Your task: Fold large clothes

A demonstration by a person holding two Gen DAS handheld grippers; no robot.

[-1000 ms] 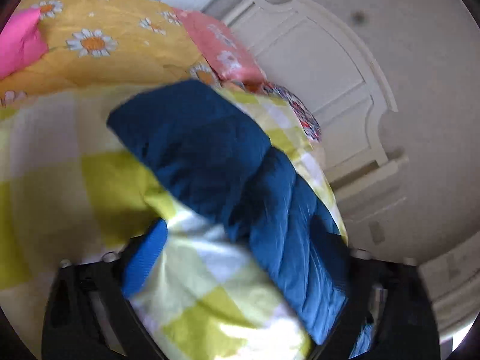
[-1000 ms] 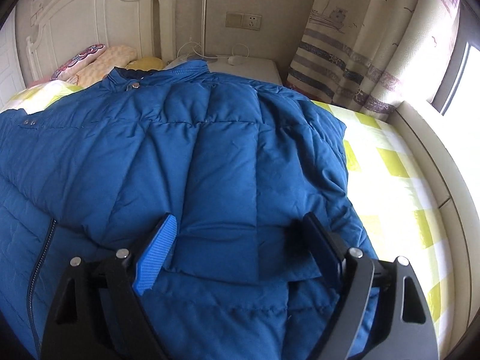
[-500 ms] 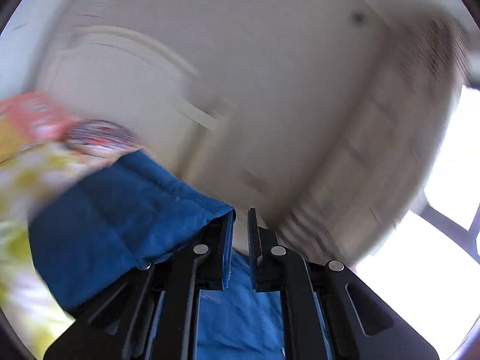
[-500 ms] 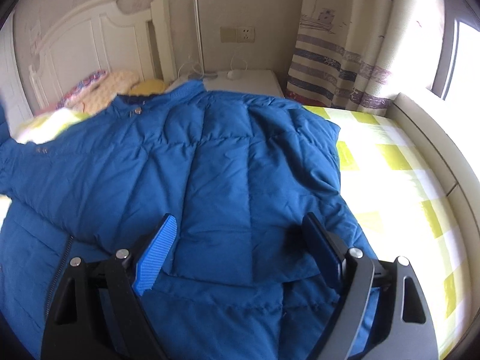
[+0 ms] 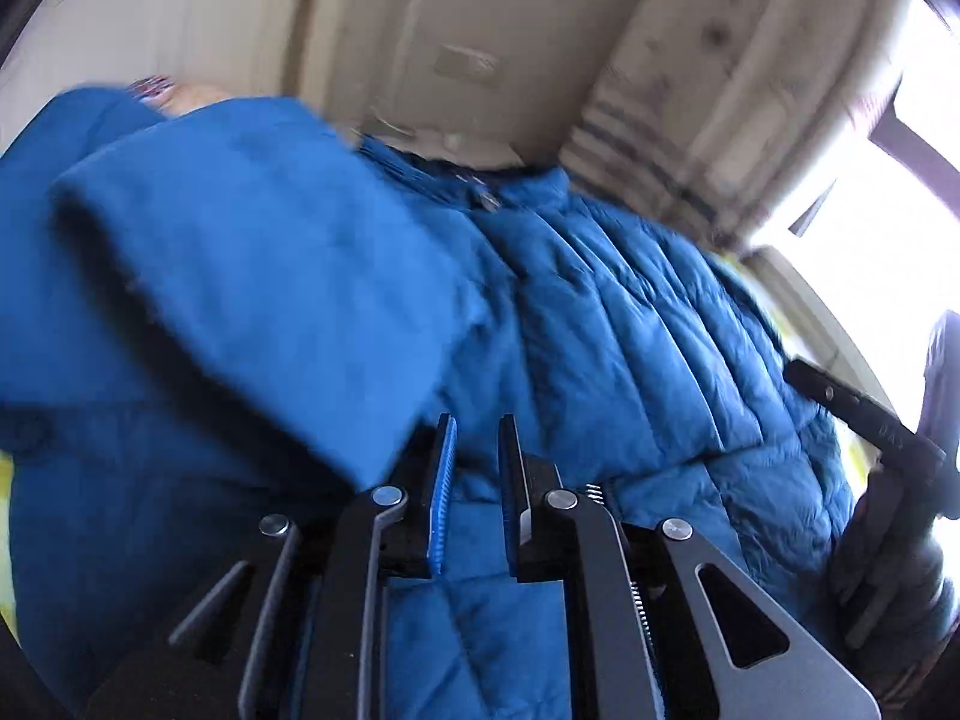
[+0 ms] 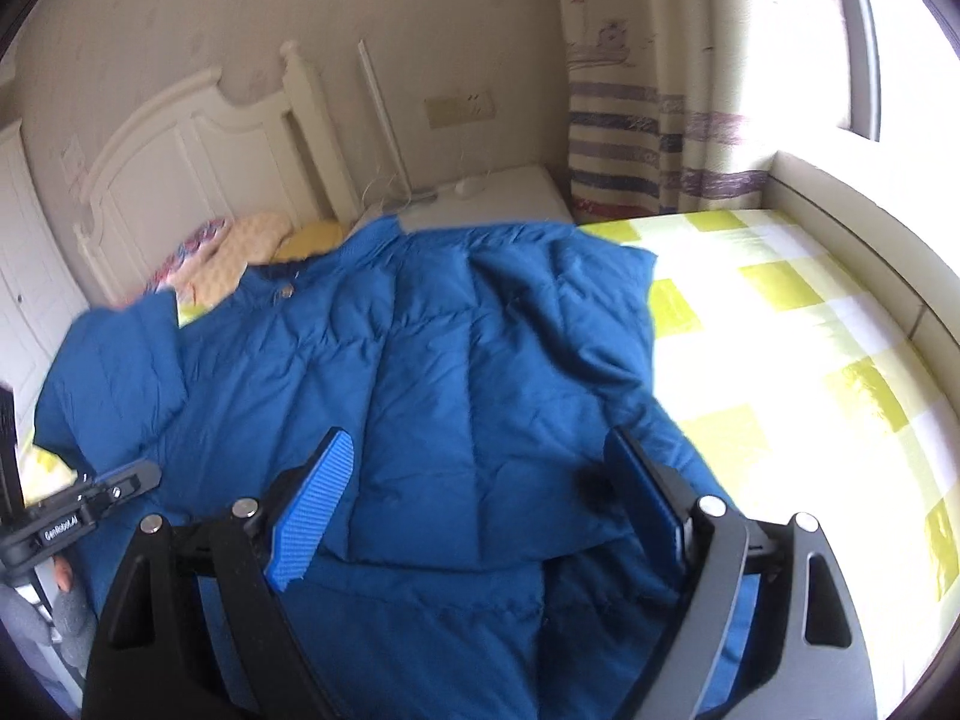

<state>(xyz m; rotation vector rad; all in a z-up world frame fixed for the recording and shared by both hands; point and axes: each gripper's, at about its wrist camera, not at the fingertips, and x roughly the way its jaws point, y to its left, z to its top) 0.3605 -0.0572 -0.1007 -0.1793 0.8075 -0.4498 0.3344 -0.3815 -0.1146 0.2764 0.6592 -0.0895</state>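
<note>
A blue quilted down jacket (image 6: 450, 360) lies spread on the bed, collar toward the headboard. In the left wrist view my left gripper (image 5: 477, 444) has its jaws nearly together, shut on the end of the jacket's sleeve (image 5: 240, 276). The sleeve hangs raised over the jacket's body (image 5: 630, 330). The same sleeve (image 6: 114, 372) shows at the left of the right wrist view, beside part of the left gripper (image 6: 78, 504). My right gripper (image 6: 480, 480) stands open over the jacket's lower part, with nothing pinched between its fingers. It also shows at the right edge of the left wrist view (image 5: 870, 420).
The bed's yellow-and-white checked sheet (image 6: 780, 360) lies bare to the right of the jacket. A white headboard (image 6: 180, 168) and pillows (image 6: 240, 246) are at the far end. A white nightstand (image 6: 492, 198), a striped curtain (image 6: 648, 120) and a window ledge (image 6: 870, 228) border the bed.
The left gripper's jaws closed on the sleeve end and swung it from the bed's left side over the jacket's body. The right gripper stayed open and shifted slightly.
</note>
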